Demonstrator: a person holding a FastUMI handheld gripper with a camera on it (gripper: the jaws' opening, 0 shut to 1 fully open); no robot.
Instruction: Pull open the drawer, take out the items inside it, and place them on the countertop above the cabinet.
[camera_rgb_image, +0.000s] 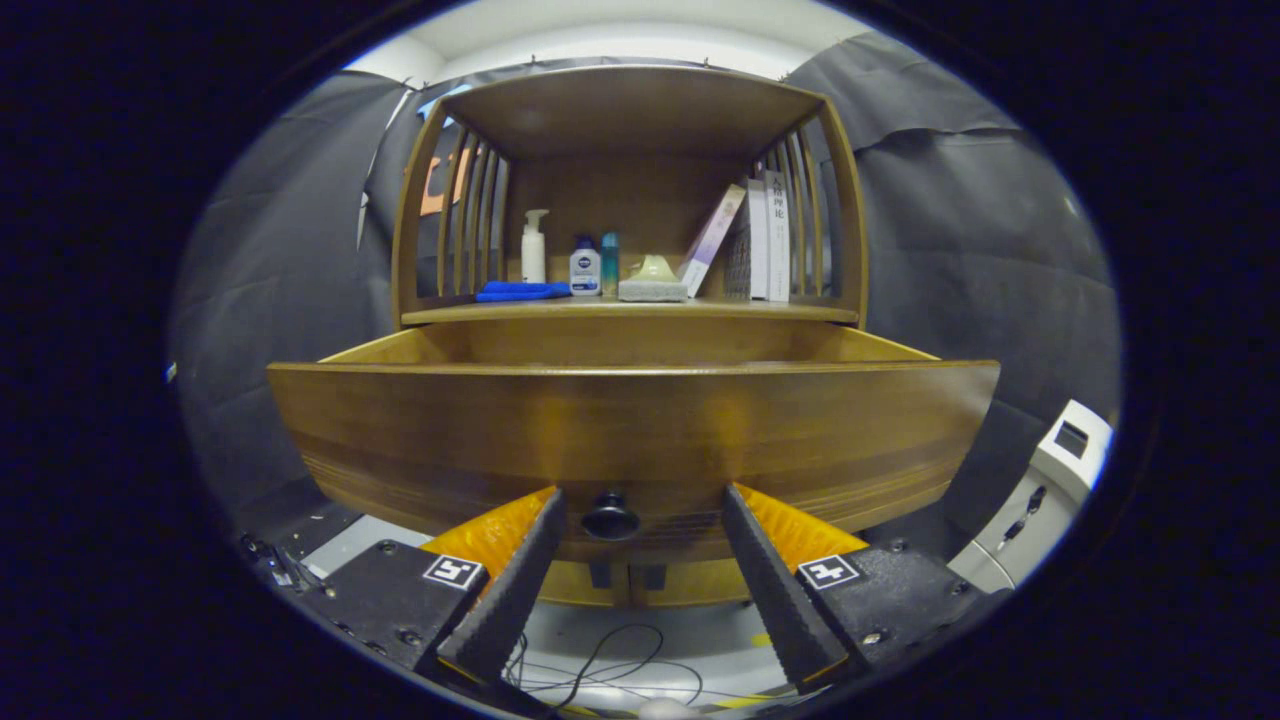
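The wooden drawer (630, 425) stands pulled out of the cabinet, its broad front close before me. Its dark round knob (610, 518) sits between my fingers, with a gap on each side. My gripper (640, 505) is open, fingertips level with the knob and close to the drawer front. The drawer's inside is hidden behind its front; only the side walls and back rim show. Above it is the countertop (630, 310), carrying a blue cloth (520, 291), a white pump bottle (534, 246), a small white and blue bottle (585, 268), a slim teal bottle (609, 262), a pale green sponge-like item (653, 282) and several books (760, 240).
A slatted wooden hutch (630, 110) roofs the countertop. Below the drawer are the cabinet's lower doors (630, 585). Cables (600, 670) lie on the floor under my fingers. A white device (1040, 490) stands to the right of the cabinet.
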